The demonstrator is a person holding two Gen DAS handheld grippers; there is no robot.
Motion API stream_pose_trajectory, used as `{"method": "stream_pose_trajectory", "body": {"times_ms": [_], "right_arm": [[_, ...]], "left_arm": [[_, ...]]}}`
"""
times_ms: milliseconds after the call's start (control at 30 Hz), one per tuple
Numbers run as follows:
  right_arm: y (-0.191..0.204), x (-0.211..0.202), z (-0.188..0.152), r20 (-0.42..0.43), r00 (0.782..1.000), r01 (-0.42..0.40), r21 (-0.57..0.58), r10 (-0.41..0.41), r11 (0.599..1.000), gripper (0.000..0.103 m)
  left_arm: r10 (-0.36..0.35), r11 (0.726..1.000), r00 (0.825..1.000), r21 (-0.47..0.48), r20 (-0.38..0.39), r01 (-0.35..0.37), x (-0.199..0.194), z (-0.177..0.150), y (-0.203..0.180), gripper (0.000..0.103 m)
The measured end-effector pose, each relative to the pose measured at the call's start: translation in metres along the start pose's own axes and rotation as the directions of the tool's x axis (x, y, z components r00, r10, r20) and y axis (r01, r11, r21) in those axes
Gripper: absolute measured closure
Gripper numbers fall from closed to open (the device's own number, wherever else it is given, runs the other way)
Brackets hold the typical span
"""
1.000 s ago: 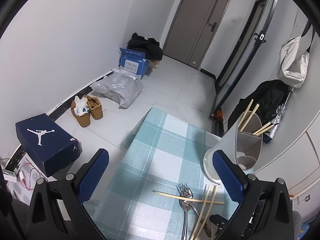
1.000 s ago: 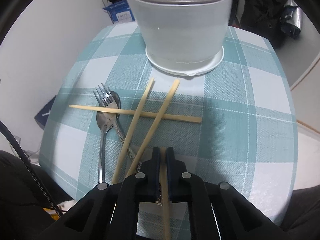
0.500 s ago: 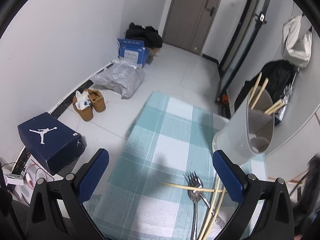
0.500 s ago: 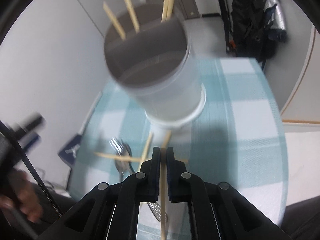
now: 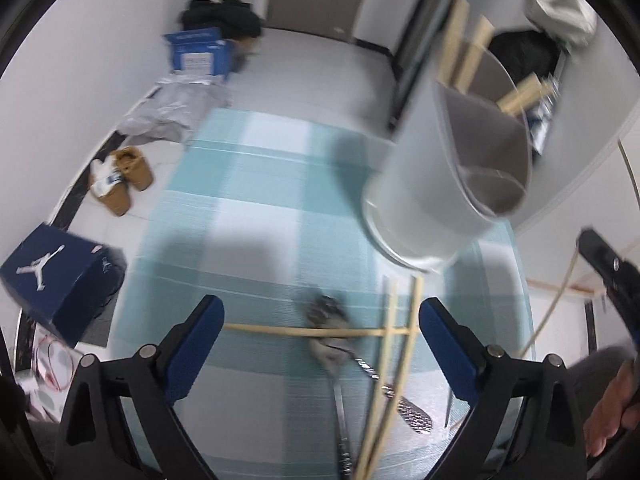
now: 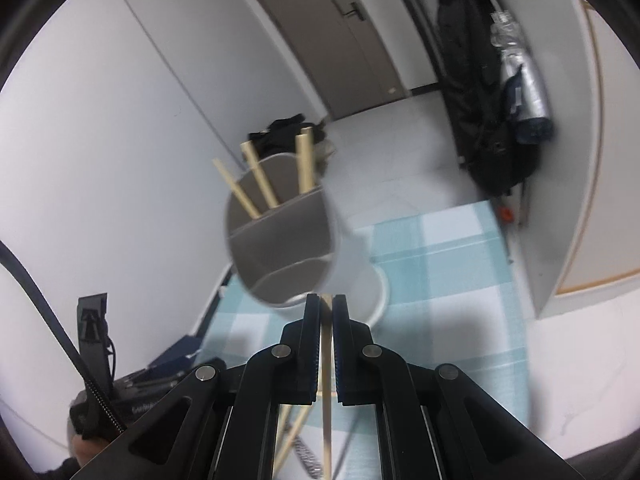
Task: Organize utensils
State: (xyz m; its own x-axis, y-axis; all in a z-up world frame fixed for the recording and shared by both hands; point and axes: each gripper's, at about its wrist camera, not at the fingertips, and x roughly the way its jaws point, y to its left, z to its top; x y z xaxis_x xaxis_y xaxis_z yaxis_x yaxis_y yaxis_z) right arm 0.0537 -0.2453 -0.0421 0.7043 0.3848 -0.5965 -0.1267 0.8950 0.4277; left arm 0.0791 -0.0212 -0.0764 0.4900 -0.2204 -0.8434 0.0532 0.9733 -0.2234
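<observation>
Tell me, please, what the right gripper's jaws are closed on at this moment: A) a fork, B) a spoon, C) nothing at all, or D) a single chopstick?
D: in the right wrist view, the right gripper has its jaws shut on one thin wooden chopstick, which runs down between them, lifted near the utensil holder.
</observation>
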Motion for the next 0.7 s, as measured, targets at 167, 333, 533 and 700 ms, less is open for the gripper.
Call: {"method": "stream_pose_trajectory", "body": {"times_ms": [167, 333, 533, 700], "right_arm": [[-0.029, -0.005, 0.003, 0.017, 1.000, -0.016, 0.094, 0.014, 0.995, 0.098], [-0.044, -0.011, 0.006, 0.050, 0.998, -0.038, 0.118, 0.033, 0.992, 0.098], [-0.052, -0.014, 0.005, 0.053, 0.997, -0.054, 0.131, 0.048, 0.990, 0.098], [-0.052, -0.018, 0.004, 0.061, 0.997, -0.054, 0.121, 0.047, 0.991, 0.098]], "left_arm": [[0.048, 0.992, 0.998, 0.123, -0.050, -0.041, 0.021, 0.002, -0.028, 0.025], [0.043, 0.989, 0.993, 0.148, -0.110, -0.027, 0.036, 0.005, -0.034, 0.038], [0.051, 0.988, 0.986, 0.154, -0.159, -0.027, 0.048, 0.008, -0.040, 0.072], [0.039, 0.989, 0.981, 0.144, -0.191, -0.011, 0.053, 0.005, -0.045, 0.072]]}}
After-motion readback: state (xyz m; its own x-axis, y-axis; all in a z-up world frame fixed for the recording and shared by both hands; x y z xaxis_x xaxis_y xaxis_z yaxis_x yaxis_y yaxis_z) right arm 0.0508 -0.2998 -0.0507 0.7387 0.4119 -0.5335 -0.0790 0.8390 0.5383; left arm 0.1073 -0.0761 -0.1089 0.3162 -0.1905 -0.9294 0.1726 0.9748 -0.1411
